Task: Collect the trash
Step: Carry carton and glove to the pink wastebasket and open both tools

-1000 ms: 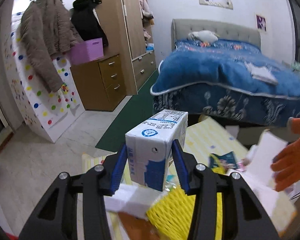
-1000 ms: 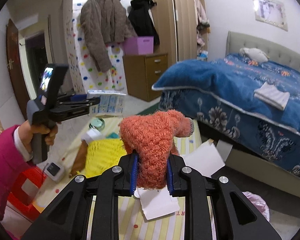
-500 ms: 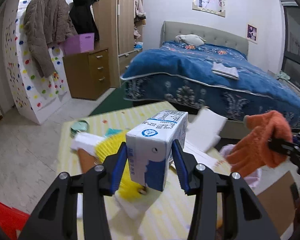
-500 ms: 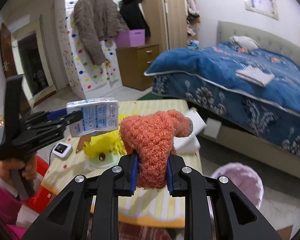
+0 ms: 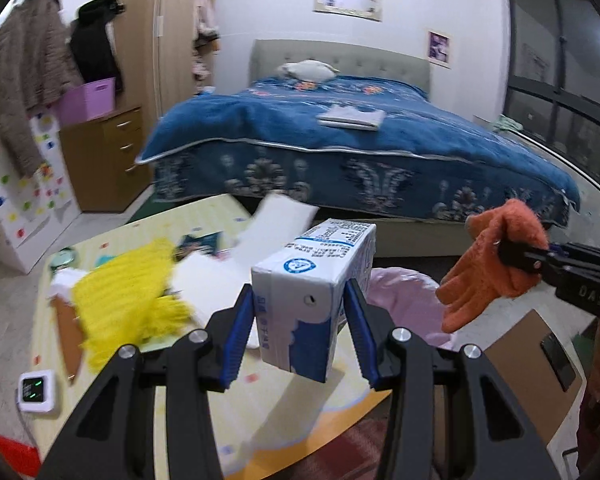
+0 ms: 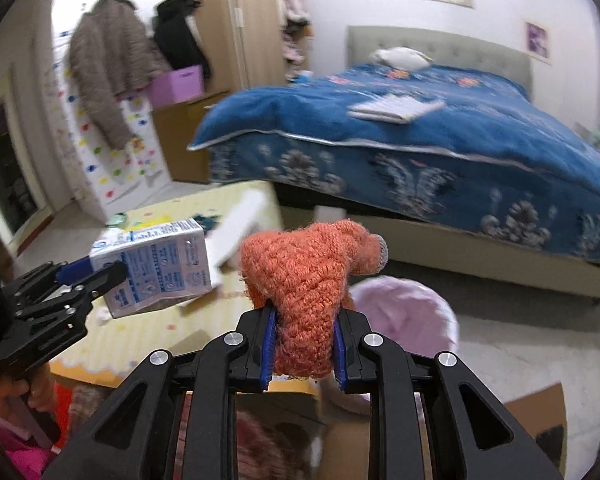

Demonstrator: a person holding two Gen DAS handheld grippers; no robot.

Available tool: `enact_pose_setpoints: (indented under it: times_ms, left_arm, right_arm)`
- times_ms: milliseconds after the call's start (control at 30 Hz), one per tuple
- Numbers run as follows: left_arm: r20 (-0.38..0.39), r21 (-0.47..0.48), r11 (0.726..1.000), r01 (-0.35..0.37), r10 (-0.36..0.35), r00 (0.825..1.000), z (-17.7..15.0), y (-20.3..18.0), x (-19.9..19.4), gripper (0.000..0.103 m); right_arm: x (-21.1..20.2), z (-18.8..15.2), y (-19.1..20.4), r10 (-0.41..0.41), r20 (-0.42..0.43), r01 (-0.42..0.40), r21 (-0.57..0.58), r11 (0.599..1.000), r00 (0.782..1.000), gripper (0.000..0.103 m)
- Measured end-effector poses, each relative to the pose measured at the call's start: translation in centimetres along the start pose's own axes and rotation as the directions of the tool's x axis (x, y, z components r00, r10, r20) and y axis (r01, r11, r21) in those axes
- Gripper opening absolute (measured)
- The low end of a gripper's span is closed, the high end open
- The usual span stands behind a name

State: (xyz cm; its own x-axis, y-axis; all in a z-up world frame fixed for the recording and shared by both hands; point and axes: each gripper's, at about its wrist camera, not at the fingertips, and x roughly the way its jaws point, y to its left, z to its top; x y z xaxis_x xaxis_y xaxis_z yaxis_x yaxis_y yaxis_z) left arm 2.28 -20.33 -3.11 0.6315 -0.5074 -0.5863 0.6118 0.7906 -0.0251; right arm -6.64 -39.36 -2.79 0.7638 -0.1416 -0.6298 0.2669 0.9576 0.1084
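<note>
A blue-quilted bed (image 5: 340,152) filled the upper frame behind the yellow bench (image 5: 148,224). The left tool (image 5: 300,316) clamped a milk carton (image 5: 312,292). The right tool (image 6: 304,340) pinched an orange knitted glove (image 6: 300,276) above the pink-lined bin (image 6: 412,312).

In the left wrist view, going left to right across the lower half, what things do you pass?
White timer → yellow knit cloth → milk carton in the left gripper → orange glove → right gripper holding it.
</note>
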Motion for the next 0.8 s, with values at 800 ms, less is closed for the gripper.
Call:
enact_pose_setpoints:
  times_ms: [800]
  left_arm:
    - [-0.115,0.081,0.98,0.183,-0.174,0.978,4.5,-10.6,15.8,0.066]
  right_arm:
    - [10.6,0.3,-12.1,-0.09,-0.145,0.109,0.134,0.985,0.985,0.055]
